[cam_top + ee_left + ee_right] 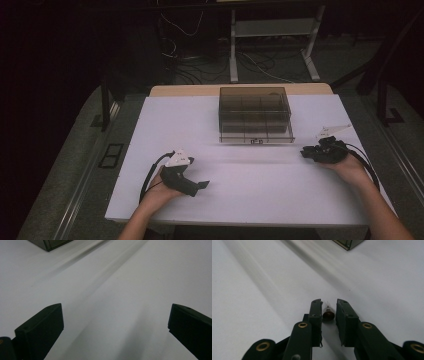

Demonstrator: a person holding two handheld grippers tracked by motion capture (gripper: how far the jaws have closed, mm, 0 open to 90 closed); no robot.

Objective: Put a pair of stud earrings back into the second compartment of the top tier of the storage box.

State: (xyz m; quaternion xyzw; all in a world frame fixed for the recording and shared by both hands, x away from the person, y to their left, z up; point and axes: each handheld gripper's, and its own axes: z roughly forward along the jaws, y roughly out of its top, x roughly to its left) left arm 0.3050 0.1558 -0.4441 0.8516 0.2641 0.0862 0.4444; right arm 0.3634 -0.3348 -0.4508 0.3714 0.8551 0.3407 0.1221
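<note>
Glass and brass make up the small bulb point(328, 312): a clear, rounded glass tip ahead and a brownish metal base toward the camera, seen in the right gripper view. It sits low over the white table point(150, 130), between the two black jaws, and looks tiny beside them.

In that view the right gripper point(329, 308) has its jaws drawn close, standing narrowly apart on either side of the bulb. The pads seem to meet the bulb's base at both sides, so the gripper appears clamped on it, though the contact is too small to judge with certainty. In the high view this gripper point(306, 153) lies at about 3 o'clock on the table, held in the person's right hand point(350, 167) and pointing toward 9 o'clock.

A smoky transparent box point(255, 115) with compartments stands at about 12 o'clock, well apart from both grippers; its corner shows at 1 o'clock in the right gripper view.

In its own view the left gripper point(115, 322) has its jaws spread wide over bare table, with nothing between them. From above it point(200, 186) rests at about 8 o'clock, in the left hand point(160, 192).
</note>
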